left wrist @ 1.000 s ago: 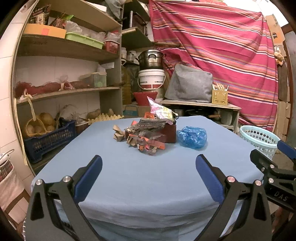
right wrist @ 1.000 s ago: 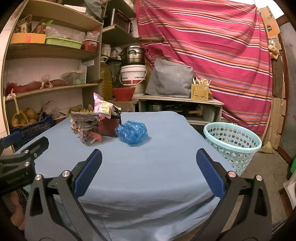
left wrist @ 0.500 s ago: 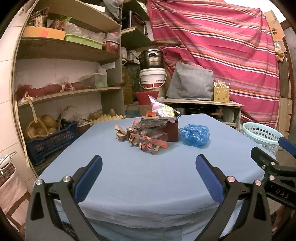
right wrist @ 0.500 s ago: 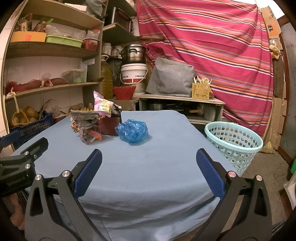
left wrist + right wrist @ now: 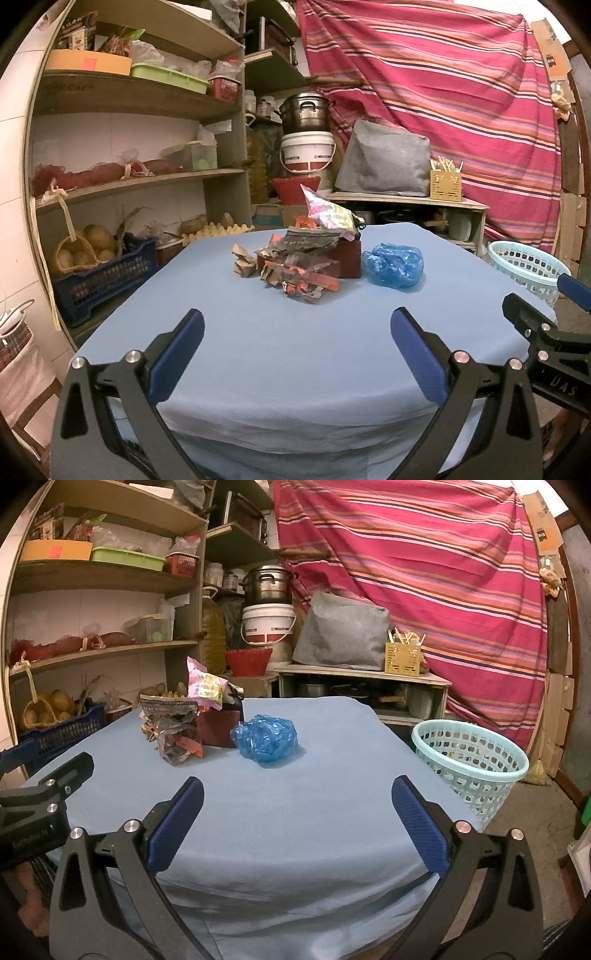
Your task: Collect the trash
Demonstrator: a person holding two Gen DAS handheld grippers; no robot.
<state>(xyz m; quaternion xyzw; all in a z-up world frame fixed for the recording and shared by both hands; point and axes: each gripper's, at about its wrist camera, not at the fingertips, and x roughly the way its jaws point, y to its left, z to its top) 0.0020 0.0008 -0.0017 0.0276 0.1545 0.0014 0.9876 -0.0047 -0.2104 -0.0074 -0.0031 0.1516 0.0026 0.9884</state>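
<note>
On the far half of a table draped in pale blue cloth (image 5: 295, 354), a heap of trash is being shown: a pile of crumpled, torn wrappers (image 5: 299, 271) printed in orange and grey, topped by a pink-and-yellow snack packet (image 5: 327, 216) standing upward, with a dark red box (image 5: 349, 258) directly behind the wrappers. A small ball of brown paper (image 5: 243, 262) is lying just to the pile's left, and a crumpled blue plastic bag (image 5: 265, 737) is resting just beside the box on its right. The left gripper (image 5: 297, 334) is being held above the near edge of the table, its blue-padded jaws spread wide and holding nothing; the right gripper (image 5: 298, 801) is being held likewise, spread and empty, well short of the bag. Bare cloth alone is lying between both claws and the trash. Beside the table on the right, a pale green perforated basket (image 5: 476, 760) is standing on the floor. Behind, shelves (image 5: 129, 181) of produce and containers are being displayed, and a striped red cloth (image 5: 424, 572) is hanging.
</note>
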